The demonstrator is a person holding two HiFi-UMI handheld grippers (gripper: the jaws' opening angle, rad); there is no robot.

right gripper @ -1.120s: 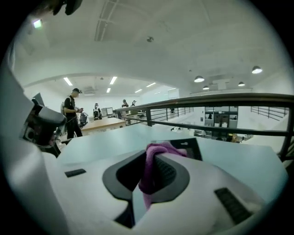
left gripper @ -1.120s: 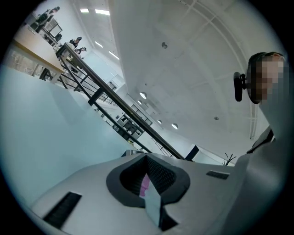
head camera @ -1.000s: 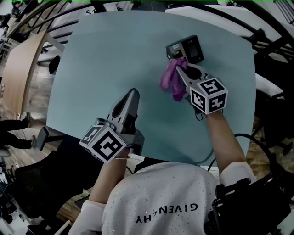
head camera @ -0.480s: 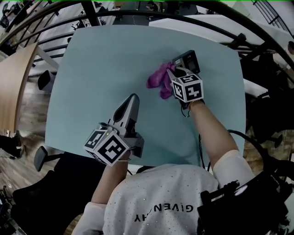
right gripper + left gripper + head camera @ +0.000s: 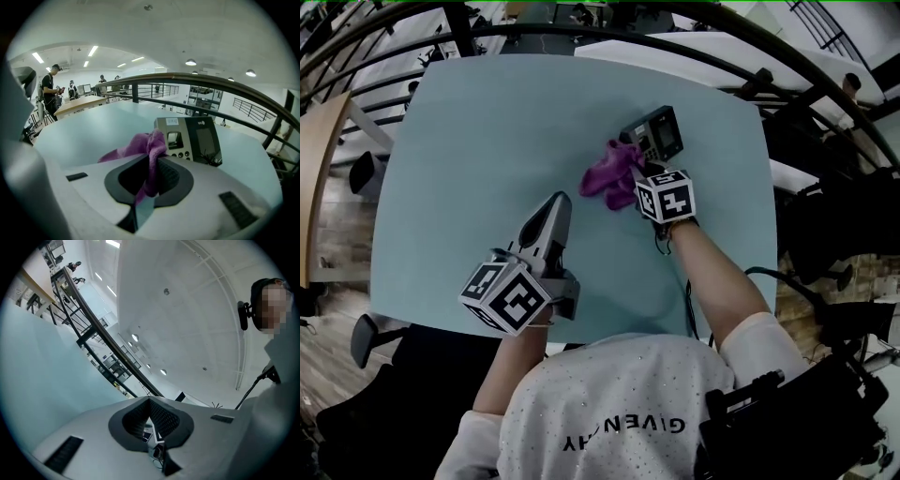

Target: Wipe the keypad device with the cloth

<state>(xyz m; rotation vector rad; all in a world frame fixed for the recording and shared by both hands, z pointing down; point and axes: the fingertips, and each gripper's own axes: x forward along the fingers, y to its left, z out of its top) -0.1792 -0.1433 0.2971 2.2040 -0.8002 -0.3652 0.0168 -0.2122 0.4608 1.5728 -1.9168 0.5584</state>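
Note:
The keypad device [image 5: 654,133] [image 5: 192,139], grey with a dark screen, lies at the far right of the pale blue table [image 5: 487,141]. My right gripper [image 5: 635,169] [image 5: 151,149] is shut on the purple cloth [image 5: 607,176] [image 5: 140,146], which bunches at its jaws just in front of the device's left end and trails to the left. My left gripper [image 5: 553,208] [image 5: 149,404] is near the table's front, tilted on its side, its jaws closed together with nothing between them.
A black railing [image 5: 187,82] curves round the table's far and right sides. A wooden desk [image 5: 317,178] stands at the left. People [image 5: 49,89] stand far off by a wooden table. A cable [image 5: 769,274] runs beside my right arm.
My right gripper has carried the cloth leftward and a little nearer the device's left end. The head camera shifted, so the table sits differently in view. The left gripper has barely moved.

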